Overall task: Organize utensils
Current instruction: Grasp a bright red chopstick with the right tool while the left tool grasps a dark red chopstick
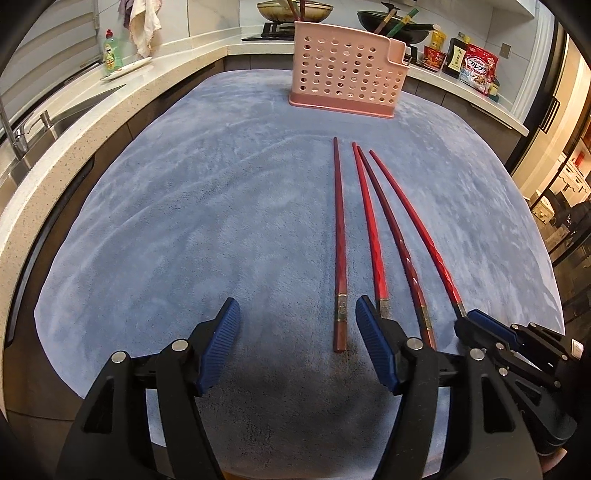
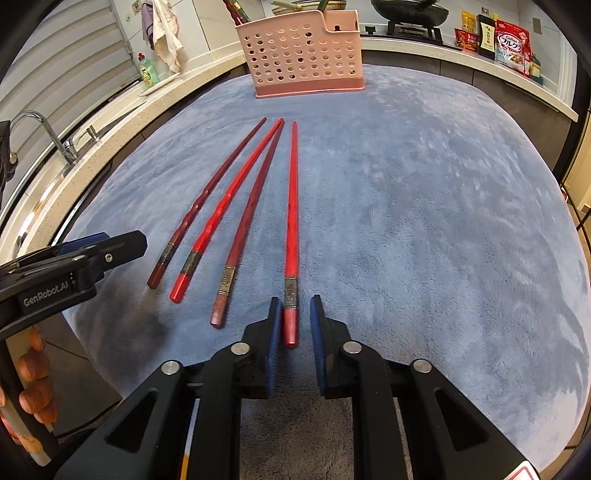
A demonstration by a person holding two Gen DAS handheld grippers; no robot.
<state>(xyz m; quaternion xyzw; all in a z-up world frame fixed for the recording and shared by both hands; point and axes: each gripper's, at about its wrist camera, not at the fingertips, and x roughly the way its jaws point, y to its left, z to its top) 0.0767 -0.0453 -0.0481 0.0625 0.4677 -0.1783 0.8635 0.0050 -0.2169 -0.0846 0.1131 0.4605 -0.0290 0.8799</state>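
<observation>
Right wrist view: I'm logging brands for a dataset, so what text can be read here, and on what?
"GenRobot.AI": on the black body of the left claw.
Japanese characters on the cereal bag: legible only in part.
Sauce bottle, red cup, green dish-soap bottle: labels too small to read.

Your path to the pink basket (image 1: 345, 68) runs over bare blue mat (image 1: 203, 221). Only four chopsticks (image 1: 339, 229) lie in the way. Counters close in on both sides.
</observation>
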